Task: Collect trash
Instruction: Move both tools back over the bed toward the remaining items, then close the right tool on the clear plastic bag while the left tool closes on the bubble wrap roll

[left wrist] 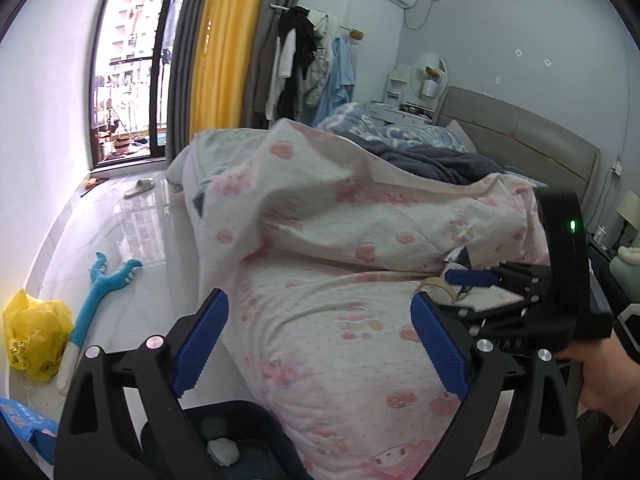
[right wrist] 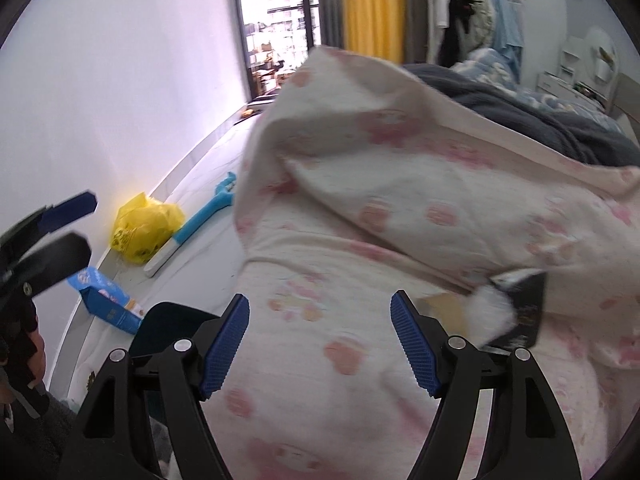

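Trash lies on the pink-patterned bedding point(right wrist: 340, 344) under a fold of quilt: a dark wrapper point(right wrist: 526, 312), a white tissue point(right wrist: 494, 312) and a tan paper scrap point(right wrist: 444, 308). My right gripper point(right wrist: 320, 306) is open and empty just left of them. In the left wrist view it point(left wrist: 472, 278) reaches in from the right beside the scrap point(left wrist: 440, 286). My left gripper point(left wrist: 320, 306) is open and empty over the bed's edge. A dark bin point(left wrist: 240, 424) with a crumpled white tissue point(left wrist: 222, 452) sits below it.
On the floor by the wall lie a yellow plastic bag point(left wrist: 34, 332), a blue-and-white toy stick point(left wrist: 96, 292) and a blue carton point(right wrist: 106, 300). A slipper point(left wrist: 138, 188) lies near the balcony door. Blankets pile across the bed point(left wrist: 420, 160).
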The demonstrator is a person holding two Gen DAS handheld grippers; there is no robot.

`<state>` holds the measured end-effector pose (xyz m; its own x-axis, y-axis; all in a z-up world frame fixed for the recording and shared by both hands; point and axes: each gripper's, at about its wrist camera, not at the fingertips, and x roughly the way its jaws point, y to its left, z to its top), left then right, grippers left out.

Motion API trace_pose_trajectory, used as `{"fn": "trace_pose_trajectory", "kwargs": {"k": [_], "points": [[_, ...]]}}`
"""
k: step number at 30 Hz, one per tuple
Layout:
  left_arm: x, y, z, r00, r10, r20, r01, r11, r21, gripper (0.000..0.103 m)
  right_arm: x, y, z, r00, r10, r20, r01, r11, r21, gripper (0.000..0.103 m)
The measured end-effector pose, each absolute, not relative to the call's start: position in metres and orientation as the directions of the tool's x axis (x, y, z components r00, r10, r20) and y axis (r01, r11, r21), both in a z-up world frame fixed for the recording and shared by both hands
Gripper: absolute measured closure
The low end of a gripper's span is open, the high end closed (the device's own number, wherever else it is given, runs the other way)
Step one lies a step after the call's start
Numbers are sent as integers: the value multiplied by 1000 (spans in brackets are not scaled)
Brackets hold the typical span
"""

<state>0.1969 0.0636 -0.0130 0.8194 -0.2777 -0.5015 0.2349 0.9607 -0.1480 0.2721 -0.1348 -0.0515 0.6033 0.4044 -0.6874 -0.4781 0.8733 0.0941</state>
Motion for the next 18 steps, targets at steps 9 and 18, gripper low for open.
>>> {"fn": "trace_pose_trajectory", "kwargs": {"k": [9,18], "points": [[214,26,-31,777,-327,-538,297,944,-146,8,297,-208,-65,635,372,-677,-375,915,150,29],[226,-23,-51,714,-396,-577,389,910,-144,8,302,-228,-76,620,408,-670,-396,900,182,35]]}}
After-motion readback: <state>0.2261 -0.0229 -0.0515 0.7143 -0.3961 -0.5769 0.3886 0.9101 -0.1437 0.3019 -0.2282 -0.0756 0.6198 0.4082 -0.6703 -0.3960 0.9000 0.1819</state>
